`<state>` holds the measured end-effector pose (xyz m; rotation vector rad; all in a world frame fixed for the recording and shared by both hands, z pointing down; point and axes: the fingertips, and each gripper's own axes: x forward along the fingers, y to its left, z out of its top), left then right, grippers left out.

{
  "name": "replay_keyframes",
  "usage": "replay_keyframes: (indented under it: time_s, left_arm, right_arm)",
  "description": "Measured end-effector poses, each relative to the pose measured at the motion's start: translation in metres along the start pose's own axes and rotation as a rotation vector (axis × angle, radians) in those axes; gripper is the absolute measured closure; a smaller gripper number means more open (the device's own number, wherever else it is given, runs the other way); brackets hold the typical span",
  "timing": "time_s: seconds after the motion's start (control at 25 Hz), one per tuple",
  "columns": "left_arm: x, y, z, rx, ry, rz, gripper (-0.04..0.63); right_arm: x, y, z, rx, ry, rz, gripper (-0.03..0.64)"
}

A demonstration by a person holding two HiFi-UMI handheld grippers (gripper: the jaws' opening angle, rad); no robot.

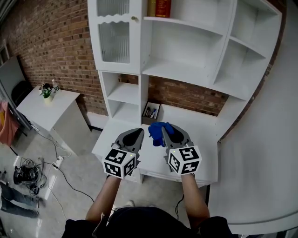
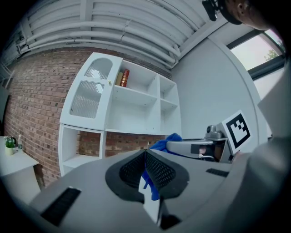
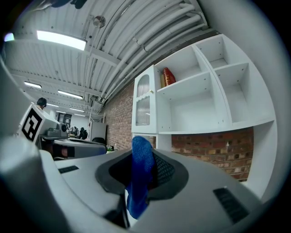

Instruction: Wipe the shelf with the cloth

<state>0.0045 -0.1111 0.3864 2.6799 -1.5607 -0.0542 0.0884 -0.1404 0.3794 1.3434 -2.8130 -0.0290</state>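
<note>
Over the surface (image 1: 205, 122), one bunched cloth (image 1: 156, 133) sits crosswise in the right gripper's (image 1: 166, 125) pinch; left gripper (image 1: 139, 131) closed, empty.

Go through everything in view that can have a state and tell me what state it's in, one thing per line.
blue cloth: bunched, clamped at one end.
right gripper: shut on the blue cloth.
left gripper: shut, nothing seen clamped.
glass cabinet door: closed.
red book: standing upright.
</note>
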Motion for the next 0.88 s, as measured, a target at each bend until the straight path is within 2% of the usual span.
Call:
replay_keyframes:
  time_s: [0.48, 0.88]
  left_arm:
    - [0.005, 0.016, -0.001, -0.006, 0.005, -0.046, 0.578]
    - [0.003, 0.033, 0.001, -0.012, -0.003, -0.054, 0.578]
  right_arm:
    - [0.015, 0.004, 0.001, 0.003, 0.001, -0.038, 0.532]
    - [0.027, 0.012, 0.002, 0.001, 0.002, -0.049, 0.532]
